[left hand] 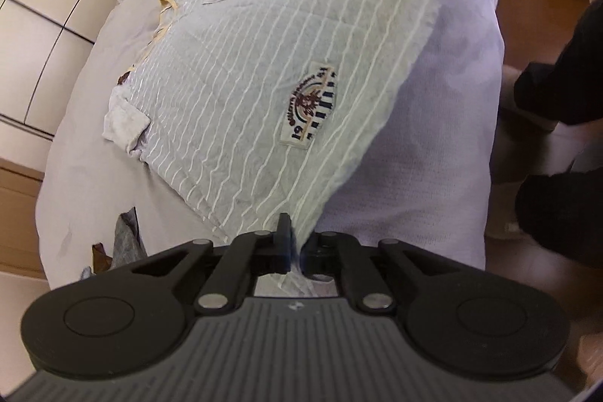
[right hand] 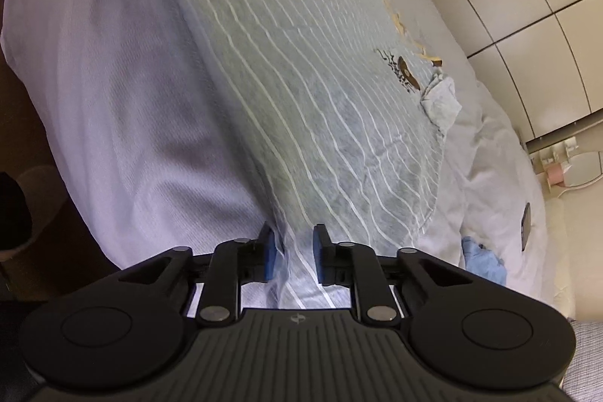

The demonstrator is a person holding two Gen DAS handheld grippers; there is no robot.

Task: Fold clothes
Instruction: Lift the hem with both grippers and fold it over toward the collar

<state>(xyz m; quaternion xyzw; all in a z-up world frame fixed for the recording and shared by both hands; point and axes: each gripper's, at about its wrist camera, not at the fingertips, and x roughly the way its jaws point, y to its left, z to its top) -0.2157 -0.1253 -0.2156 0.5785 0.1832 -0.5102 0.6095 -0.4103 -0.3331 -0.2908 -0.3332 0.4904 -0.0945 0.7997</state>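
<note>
left gripper [left hand: 296, 247] pinched tight on striped shirt [left hand: 264, 63] hem corner; right gripper [right hand: 294, 257] jaws apart with the hem between them, not pressing. shirt stretches away from both across the bed [left hand: 433, 176], collar far.

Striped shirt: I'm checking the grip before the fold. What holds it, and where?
The left gripper pinches the striped shirt at its hem corner. The right gripper straddles the hem, jaws apart.

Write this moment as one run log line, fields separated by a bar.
step: fold striped shirt | left gripper: shut on hem | right gripper: jaws apart, hem between, not pinched | shirt: flat on bed
</note>
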